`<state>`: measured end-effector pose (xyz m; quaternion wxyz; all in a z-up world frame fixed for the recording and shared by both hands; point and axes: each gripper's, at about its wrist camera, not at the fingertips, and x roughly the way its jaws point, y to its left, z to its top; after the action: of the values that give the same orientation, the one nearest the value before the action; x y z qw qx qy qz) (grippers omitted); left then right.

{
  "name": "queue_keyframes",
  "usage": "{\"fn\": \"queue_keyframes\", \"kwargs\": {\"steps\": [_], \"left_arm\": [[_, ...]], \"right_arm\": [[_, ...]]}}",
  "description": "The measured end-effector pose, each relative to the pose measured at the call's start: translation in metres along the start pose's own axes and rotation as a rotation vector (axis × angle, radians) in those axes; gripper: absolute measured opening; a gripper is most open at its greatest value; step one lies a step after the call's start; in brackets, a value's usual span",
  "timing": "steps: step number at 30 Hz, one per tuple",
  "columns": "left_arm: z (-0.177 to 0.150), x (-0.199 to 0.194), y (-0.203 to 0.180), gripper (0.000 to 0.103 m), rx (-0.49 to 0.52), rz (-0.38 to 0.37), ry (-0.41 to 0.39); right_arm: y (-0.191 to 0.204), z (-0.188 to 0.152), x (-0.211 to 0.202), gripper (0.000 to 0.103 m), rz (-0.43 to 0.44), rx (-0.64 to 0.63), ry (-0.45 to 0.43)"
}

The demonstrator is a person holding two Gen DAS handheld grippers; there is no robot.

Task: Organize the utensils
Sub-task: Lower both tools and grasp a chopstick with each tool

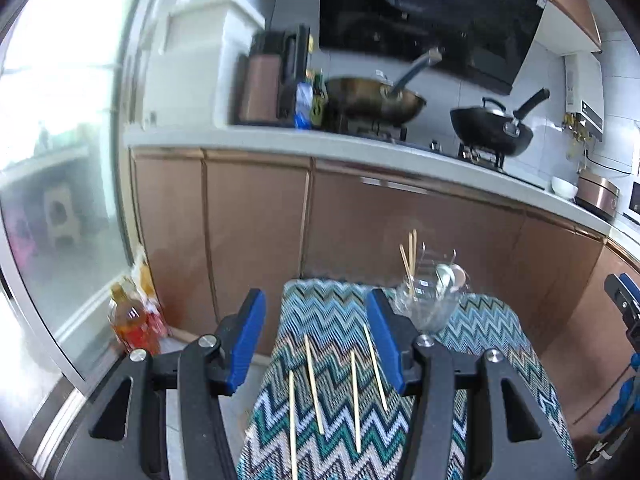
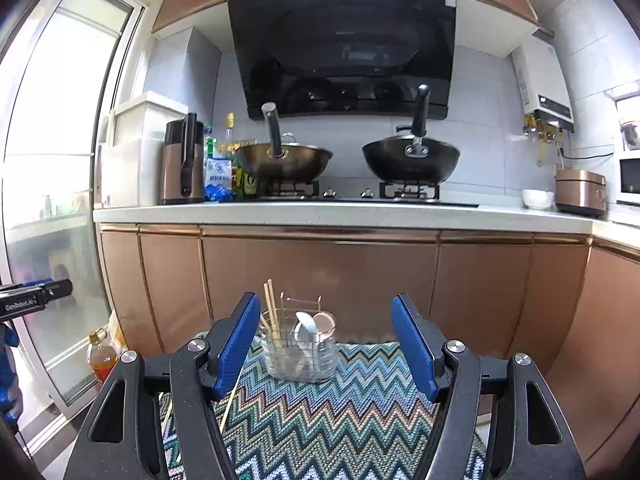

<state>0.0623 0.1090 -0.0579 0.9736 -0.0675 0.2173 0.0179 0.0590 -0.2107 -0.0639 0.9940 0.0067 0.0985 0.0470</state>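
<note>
A home kitchen: two woks (image 2: 411,158) sit on a gas stove (image 2: 348,192) under a black range hood (image 2: 344,48), with copper-coloured cabinets (image 2: 320,276), a rice cooker (image 2: 580,192) and oil bottles (image 2: 240,168) nearby.

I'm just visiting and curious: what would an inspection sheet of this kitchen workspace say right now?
Surface: zigzag-patterned cloth covers a small stand.
Job's things: four loose chopsticks lie on the cloth; clear utensil holder at its far end holds chopsticks and spoons.
Clutter: oil bottle on the floor.
Grippers: left gripper open above the loose chopsticks; right gripper open, facing the holder; both empty.
Cables: nothing seen near the stand.
Surroundings: two woks on the stove, range hood above, rice cooker on the counter.
</note>
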Motion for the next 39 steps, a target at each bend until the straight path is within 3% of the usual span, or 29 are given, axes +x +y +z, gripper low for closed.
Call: {"fn": "queue_keyframes", "kwargs": {"steps": [8,15,20,26,32,39], "left_arm": [[-0.026,0.055,0.008,0.051,-0.029,-0.078,0.196],[-0.048,0.105,0.014,0.050,-0.043,-0.086,0.339],[-0.063,0.139,0.023,0.050,-0.040,-0.082,0.437],[-0.076,0.179,0.037,0.049,-0.064,-0.121,0.589],[-0.093,0.221,0.051,0.038,-0.111,-0.153,0.745],[-0.100,0.246,0.054,0.026,-0.093,-0.140,0.808]], "right_arm": [[0.008,-0.018,0.033,0.061,0.077,0.002,0.107],[0.022,-0.042,0.072,0.053,0.134,-0.027,0.226],[0.033,-0.063,0.105,0.044,0.222,-0.021,0.350],[0.066,-0.096,0.158,0.039,0.374,-0.021,0.559],[0.096,-0.121,0.204,0.033,0.465,-0.014,0.716],[0.120,-0.134,0.241,0.031,0.511,-0.034,0.822]]}}
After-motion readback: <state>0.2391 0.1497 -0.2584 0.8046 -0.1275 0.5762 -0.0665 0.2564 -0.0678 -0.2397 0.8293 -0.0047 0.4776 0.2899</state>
